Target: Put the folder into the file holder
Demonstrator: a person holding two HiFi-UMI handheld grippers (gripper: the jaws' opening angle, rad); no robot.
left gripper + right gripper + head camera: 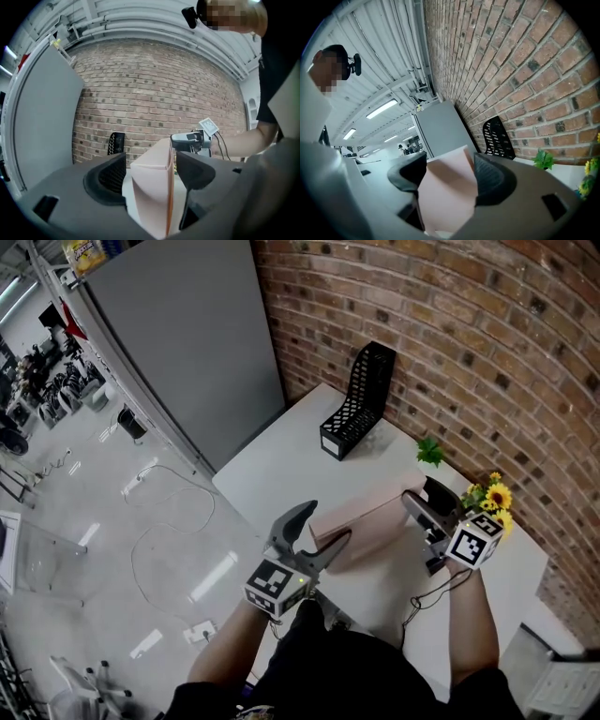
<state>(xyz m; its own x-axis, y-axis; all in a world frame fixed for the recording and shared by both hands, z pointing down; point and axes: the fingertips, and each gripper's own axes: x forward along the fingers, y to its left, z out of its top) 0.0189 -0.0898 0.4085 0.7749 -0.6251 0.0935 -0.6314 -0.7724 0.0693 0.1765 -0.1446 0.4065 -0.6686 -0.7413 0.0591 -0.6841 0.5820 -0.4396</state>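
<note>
A pink folder (pixel 367 514) is held tilted above the white table (pixel 281 470). My left gripper (pixel 317 529) is shut on its near left end; in the left gripper view the folder (pixel 152 187) stands upright between the two jaws. My right gripper (pixel 424 512) is at the folder's right end. In the right gripper view the folder (pixel 447 192) fills most of the gap between the jaws, but I see no firm press, so that gripper is open. The black mesh file holder (pixel 361 399) stands empty by the brick wall, beyond the folder.
A small green plant (pixel 430 451) and a pot of yellow flowers (pixel 492 498) stand along the brick wall to the right. A grey cabinet (pixel 187 334) rises left of the table. The table's left edge drops to the floor with cables.
</note>
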